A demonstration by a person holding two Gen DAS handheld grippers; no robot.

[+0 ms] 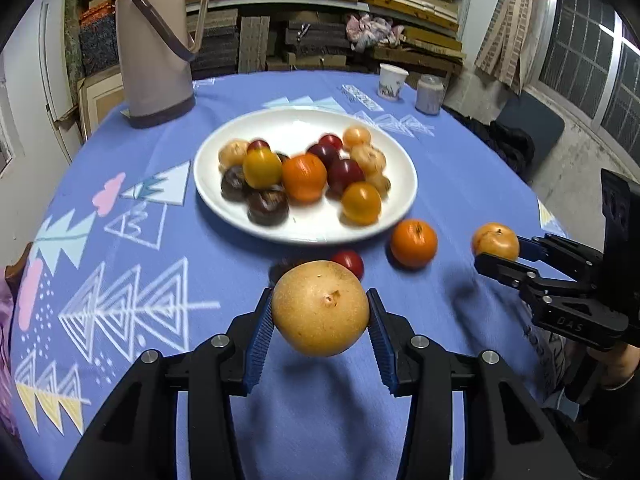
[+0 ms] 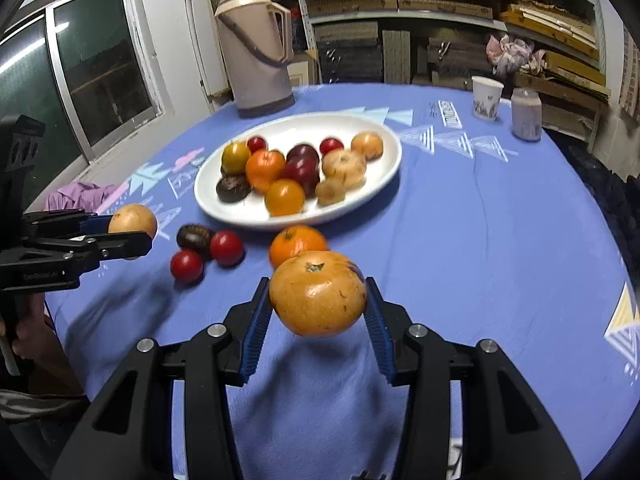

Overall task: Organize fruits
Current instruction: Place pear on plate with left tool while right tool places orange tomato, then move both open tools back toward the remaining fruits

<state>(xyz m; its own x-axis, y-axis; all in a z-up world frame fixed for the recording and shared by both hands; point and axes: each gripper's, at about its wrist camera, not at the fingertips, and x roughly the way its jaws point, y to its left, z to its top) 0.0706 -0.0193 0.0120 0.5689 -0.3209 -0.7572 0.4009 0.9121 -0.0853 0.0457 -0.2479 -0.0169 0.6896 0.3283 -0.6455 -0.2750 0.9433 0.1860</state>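
Observation:
My left gripper (image 1: 320, 296) is shut on a tan round fruit (image 1: 320, 312) and holds it above the blue tablecloth, in front of the white plate (image 1: 304, 234) piled with several fruits. My right gripper (image 2: 317, 284) is shut on an orange-yellow fruit (image 2: 318, 296), also off the cloth. Each wrist view shows the other gripper from the side: the right gripper (image 1: 498, 250) with its fruit (image 1: 495, 240), the left gripper (image 2: 132, 230) with its fruit (image 2: 134, 218). Loose on the cloth lie a tangerine (image 2: 296, 242), two red fruits (image 2: 186, 265) (image 2: 226, 247) and a dark fruit (image 2: 194, 236).
A tall beige thermos (image 1: 154, 48) stands behind the plate at the far left. A paper cup (image 1: 392, 80) and a small jar (image 1: 429, 94) stand at the far right edge. Purple cloth (image 2: 80, 194) lies at the table's left edge. Shelves fill the back wall.

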